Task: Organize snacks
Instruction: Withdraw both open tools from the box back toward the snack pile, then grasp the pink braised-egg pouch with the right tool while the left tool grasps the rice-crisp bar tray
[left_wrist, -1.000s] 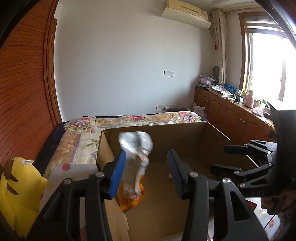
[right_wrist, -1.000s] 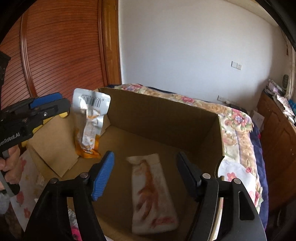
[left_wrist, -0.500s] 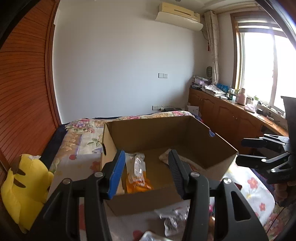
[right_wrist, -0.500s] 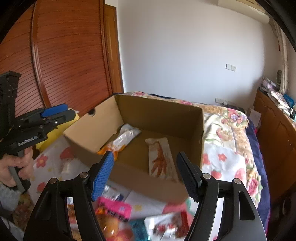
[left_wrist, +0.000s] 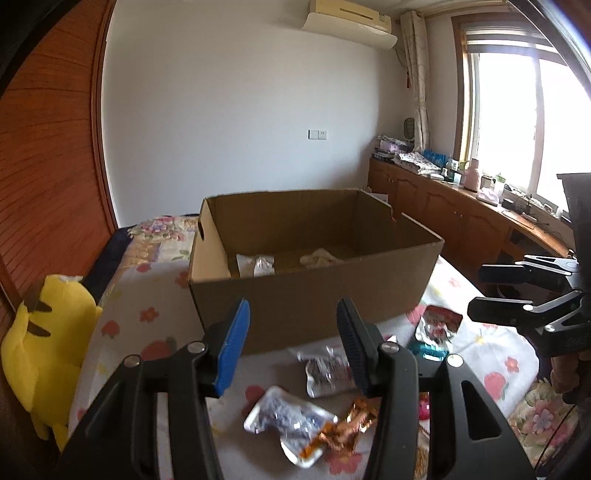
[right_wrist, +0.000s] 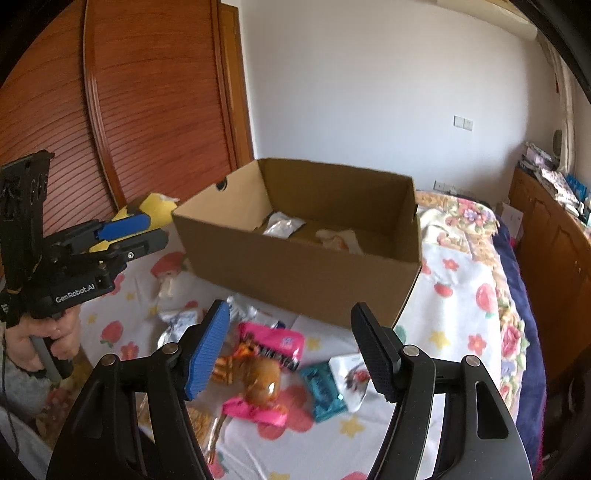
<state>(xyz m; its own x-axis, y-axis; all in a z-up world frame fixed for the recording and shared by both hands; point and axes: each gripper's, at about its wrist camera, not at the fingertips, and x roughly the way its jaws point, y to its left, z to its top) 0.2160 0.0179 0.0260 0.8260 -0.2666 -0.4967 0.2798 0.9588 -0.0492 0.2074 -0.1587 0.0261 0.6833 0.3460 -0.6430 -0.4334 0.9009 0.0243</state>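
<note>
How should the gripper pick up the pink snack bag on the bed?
Grab the pink snack bag by its flat top edge nearest the cardboard box, coming down from above with the open right gripper. It lies flat, and a brown snack covers its middle.

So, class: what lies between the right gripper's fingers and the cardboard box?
In the right wrist view, between the right gripper and the cardboard box lie a pink snack packet and floral bedsheet.

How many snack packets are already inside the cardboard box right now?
2 show. A silvery packet lies at the left of the cardboard box floor; a pale orange-printed packet lies right of it. The near wall may hide others.
</note>
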